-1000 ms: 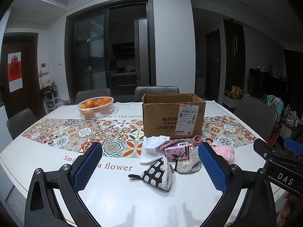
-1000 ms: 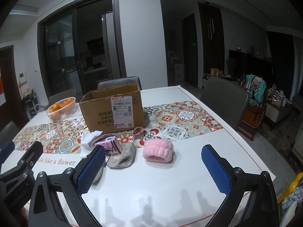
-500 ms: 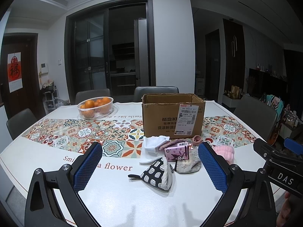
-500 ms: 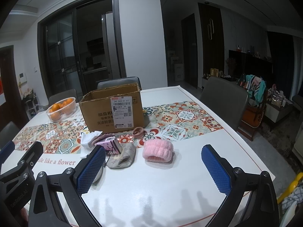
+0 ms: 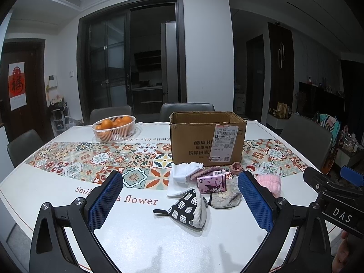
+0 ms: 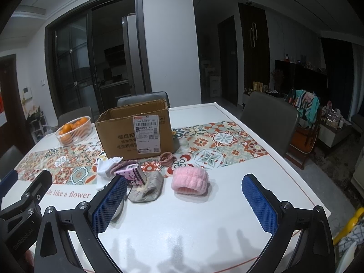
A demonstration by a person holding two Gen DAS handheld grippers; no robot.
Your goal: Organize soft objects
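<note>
An open cardboard box stands mid-table, also in the right wrist view. In front of it lie a white cloth, a pink carton, a beige pouch, a black-and-white spotted pouch, a pink fluffy band and a brown hair tie. My left gripper is open and empty, hovering before the spotted pouch. My right gripper is open and empty, just short of the pink band.
A white basket of oranges sits at the back left of the table. Grey chairs surround it. A patterned runner crosses the table.
</note>
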